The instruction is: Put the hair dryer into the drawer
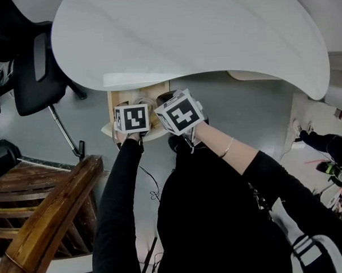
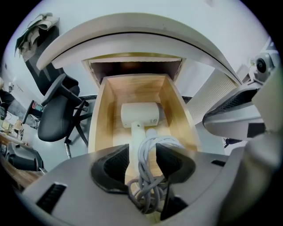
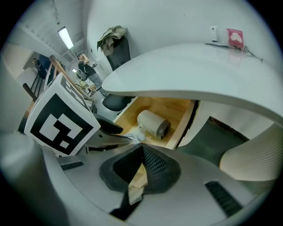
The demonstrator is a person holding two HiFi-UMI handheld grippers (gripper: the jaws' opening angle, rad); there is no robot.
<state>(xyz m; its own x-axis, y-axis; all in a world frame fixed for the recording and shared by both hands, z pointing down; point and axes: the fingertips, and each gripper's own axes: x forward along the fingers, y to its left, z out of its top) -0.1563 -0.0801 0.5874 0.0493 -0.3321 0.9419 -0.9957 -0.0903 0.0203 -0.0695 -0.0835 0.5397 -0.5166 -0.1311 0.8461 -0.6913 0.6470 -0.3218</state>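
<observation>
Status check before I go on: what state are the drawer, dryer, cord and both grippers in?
drawer: pulled open.
hair dryer: lying inside the drawer.
cord: coiled in a bundle, hanging between the left gripper's jaws.
left gripper: open, pads not pressing the cord.
right gripper: shut, nothing between its jaws.

Pale open drawer: light wood, smooth, satin grain showing. Cream hair dryer: matt plastic body. Grey coiled cord: smooth rubbery sheath. White curved table: smooth, faintly glossy top. Left claw: black ribbed pads, grey matt plastic shell.
</observation>
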